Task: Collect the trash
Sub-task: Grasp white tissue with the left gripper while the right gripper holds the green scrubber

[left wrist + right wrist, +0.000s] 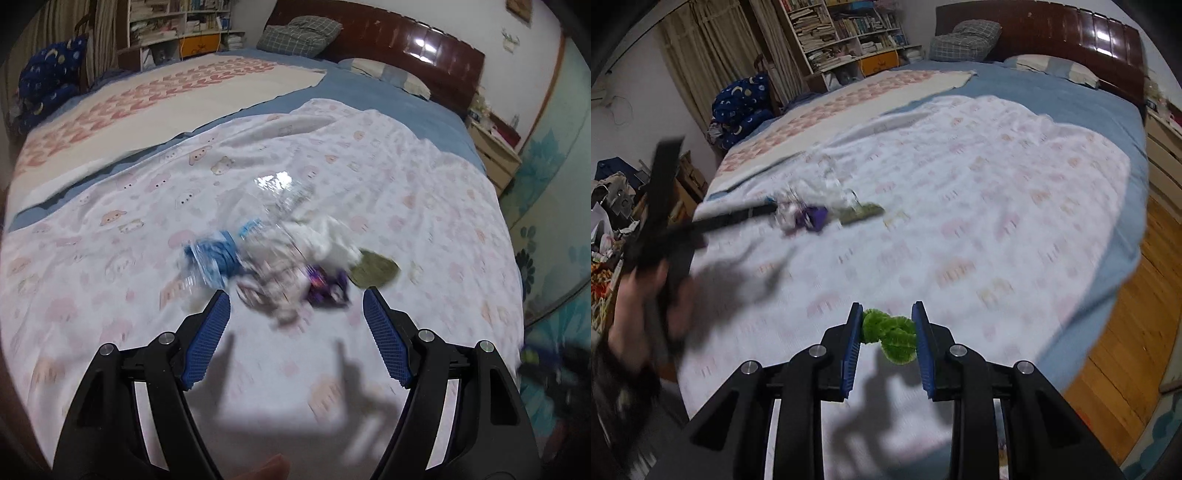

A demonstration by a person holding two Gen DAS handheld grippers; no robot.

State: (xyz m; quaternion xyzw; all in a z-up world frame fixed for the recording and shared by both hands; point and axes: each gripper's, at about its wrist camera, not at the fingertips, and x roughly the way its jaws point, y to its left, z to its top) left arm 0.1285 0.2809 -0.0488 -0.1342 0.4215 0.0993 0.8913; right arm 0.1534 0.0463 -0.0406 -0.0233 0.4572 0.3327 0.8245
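Nearest the right-wrist lens, the right claw (887, 334) has its blue pads closed most of the way onto a fuzzy green scrap (891, 335), pinched between them and held above the white printed quilt (997, 206) — its shadow falls on the cloth just beneath. The left claw (295, 317) is spread wide with nothing in it, its tips just short of a blurred heap of rubbish (280, 258): a crushed clear bottle (258, 206) with a blue label at the far side, white crumpled paper (328, 240) ahead and right, a purple wrapper (327, 286) almost between the tips, and an olive-green flat piece (375, 271) beyond the right finger. The heap seems to be the gathering point, so the step in hand is probably bringing the green scrap across to it. To do that well, keep the squeeze steady, carry the scrap low over the quilt, and let go only once it is over the pile; the left claw might best take the purple wrapper first, since it lies closest and looks small enough to pinch cleanly. The quilt is soft and rumpled — pads pressed down too far could snag cloth. There is wide open bedding to the right of the right claw, while the bed's edge and the wooden floor (1126, 332) lie farther right.
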